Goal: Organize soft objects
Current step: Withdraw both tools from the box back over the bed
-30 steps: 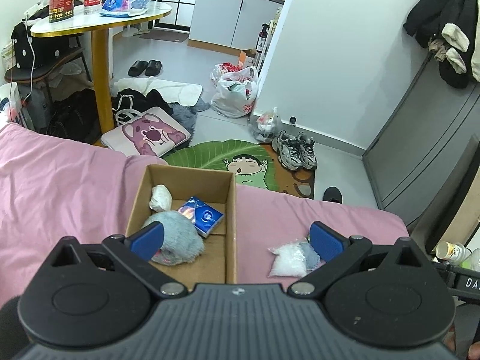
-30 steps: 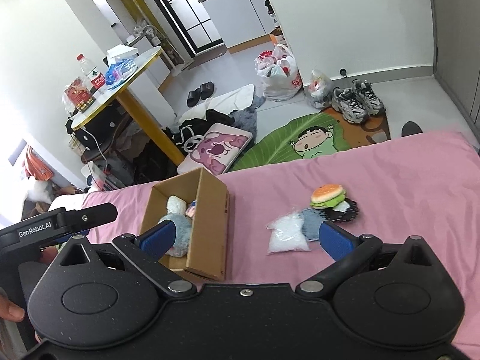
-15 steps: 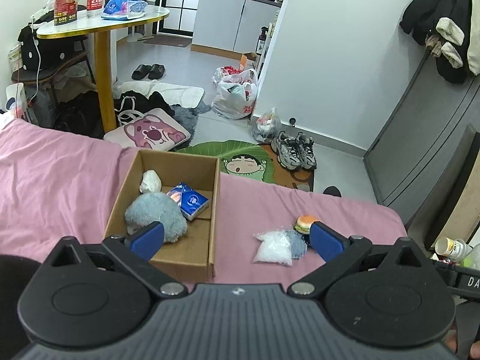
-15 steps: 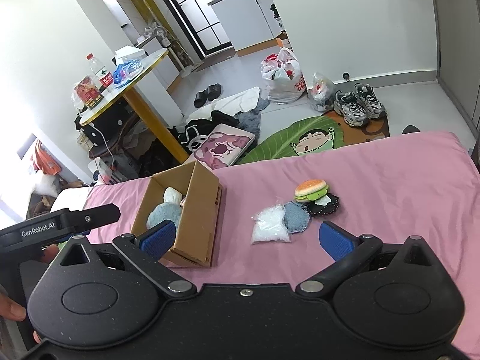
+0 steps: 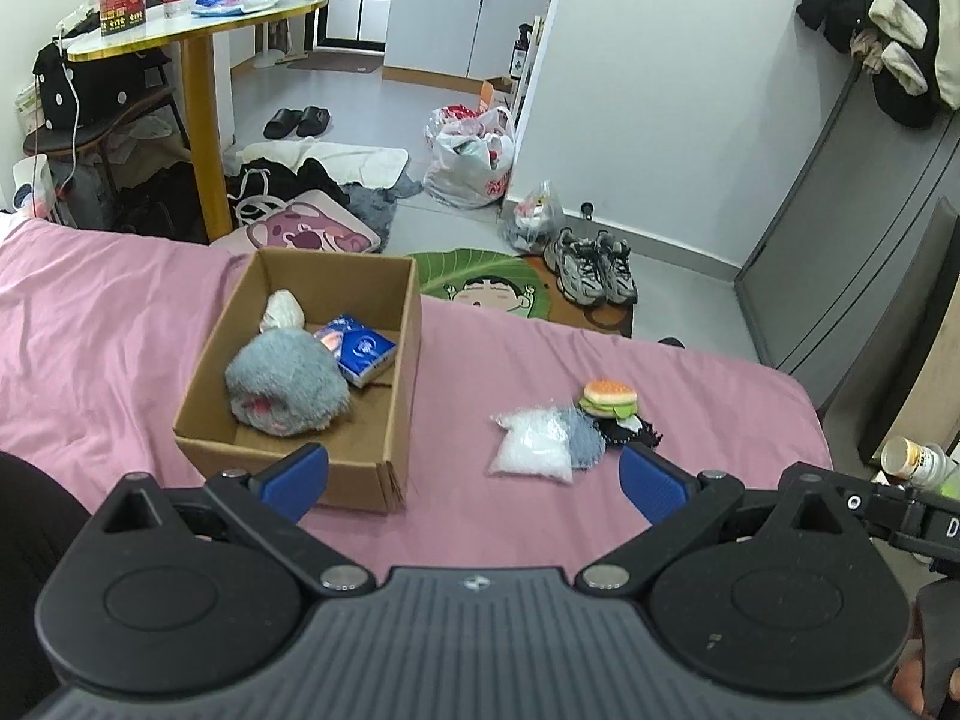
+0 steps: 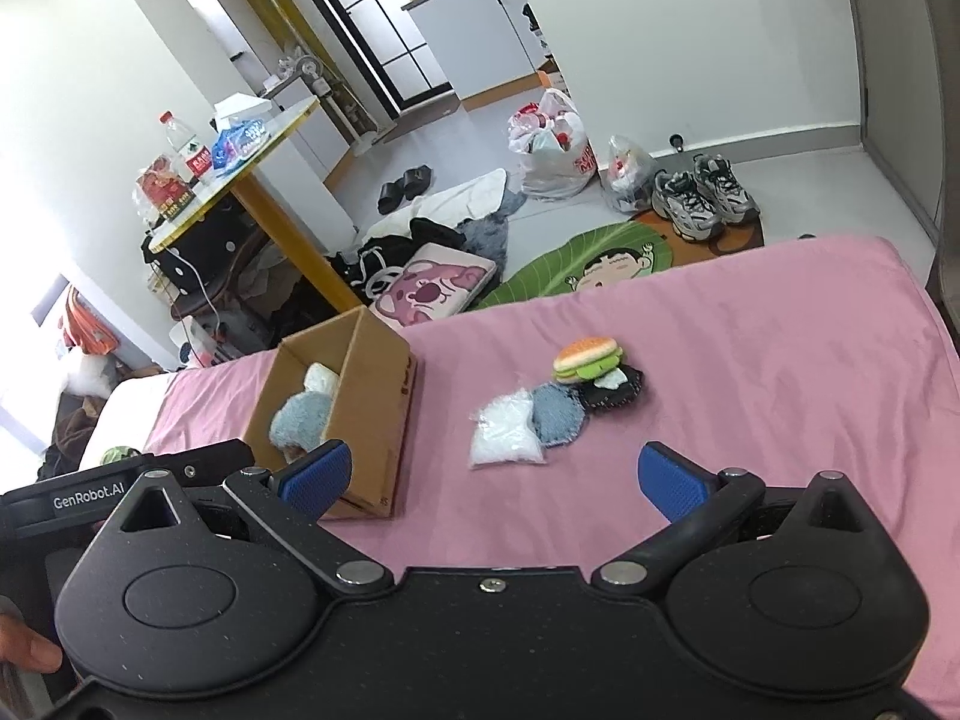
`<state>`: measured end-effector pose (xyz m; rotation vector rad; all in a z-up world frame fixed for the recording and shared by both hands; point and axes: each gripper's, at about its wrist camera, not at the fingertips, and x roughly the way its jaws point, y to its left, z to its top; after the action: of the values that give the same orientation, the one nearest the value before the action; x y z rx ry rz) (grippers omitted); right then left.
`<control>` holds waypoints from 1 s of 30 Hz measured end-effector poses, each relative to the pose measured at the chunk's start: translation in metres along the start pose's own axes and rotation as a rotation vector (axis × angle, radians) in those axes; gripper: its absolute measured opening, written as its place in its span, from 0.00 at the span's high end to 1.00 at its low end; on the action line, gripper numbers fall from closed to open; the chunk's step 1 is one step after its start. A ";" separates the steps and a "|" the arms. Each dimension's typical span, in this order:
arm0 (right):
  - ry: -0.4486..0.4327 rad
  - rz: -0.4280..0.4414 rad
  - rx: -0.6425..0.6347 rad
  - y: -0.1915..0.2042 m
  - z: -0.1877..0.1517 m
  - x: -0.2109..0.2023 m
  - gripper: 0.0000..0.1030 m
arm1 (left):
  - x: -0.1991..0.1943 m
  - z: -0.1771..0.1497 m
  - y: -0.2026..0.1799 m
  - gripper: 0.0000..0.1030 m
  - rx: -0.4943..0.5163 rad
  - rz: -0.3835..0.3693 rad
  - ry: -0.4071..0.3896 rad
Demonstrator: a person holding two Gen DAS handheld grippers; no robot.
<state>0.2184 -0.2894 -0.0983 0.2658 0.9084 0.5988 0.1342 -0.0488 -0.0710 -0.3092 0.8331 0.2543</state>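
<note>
An open cardboard box (image 5: pixel 384 468) (image 6: pixel 384 420) sits on the pink bed (image 5: pixel 120 330) (image 6: pixel 780 360). Inside it lie a grey plush (image 5: pixel 288 384) (image 6: pixel 300 420), a white soft lump (image 5: pixel 283 309) (image 6: pixel 321 379) and a blue tissue pack (image 5: pixel 360 354). To the box's right lie a clear bag of white filling (image 5: pixel 531 450) (image 6: pixel 504 432), a blue denim pad (image 5: pixel 585 438) (image 6: pixel 558 414), a black pad (image 5: pixel 630 432) (image 6: pixel 618 393) and a burger toy (image 5: pixel 609 397) (image 6: pixel 585 357). My left gripper (image 5: pixel 474 480) and right gripper (image 6: pixel 492 477) are both open and empty, held back from these things.
Beyond the bed's far edge the floor holds a green cartoon mat (image 5: pixel 480 282), grey sneakers (image 5: pixel 591 267), plastic bags (image 5: pixel 474 156), a pink bear cushion (image 5: pixel 300 231) and clothes. A yellow-legged table (image 5: pixel 198 120) stands at the left. A grey cabinet (image 5: pixel 852 210) is on the right.
Both grippers have pulled back and up from the bed; the box and the loose items now sit farther away, and the burger toy has come into the left wrist view.
</note>
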 end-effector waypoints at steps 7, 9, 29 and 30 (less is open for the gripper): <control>0.020 -0.009 0.012 -0.011 -0.006 0.007 0.00 | 0.011 -0.010 -0.012 0.01 0.026 0.015 0.029; 0.017 -0.018 0.009 -0.012 -0.008 0.009 0.00 | 0.015 -0.012 -0.016 0.01 0.033 0.020 0.039; 0.028 0.002 0.164 -0.052 -0.009 0.054 0.02 | 0.064 -0.011 -0.030 0.03 0.015 0.050 0.085; 0.024 0.011 0.179 -0.056 -0.009 0.058 0.02 | 0.067 -0.010 -0.030 0.03 0.012 0.046 0.086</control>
<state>0.2593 -0.3007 -0.1668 0.4258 0.9857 0.5319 0.1807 -0.0742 -0.1232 -0.2915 0.9269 0.2806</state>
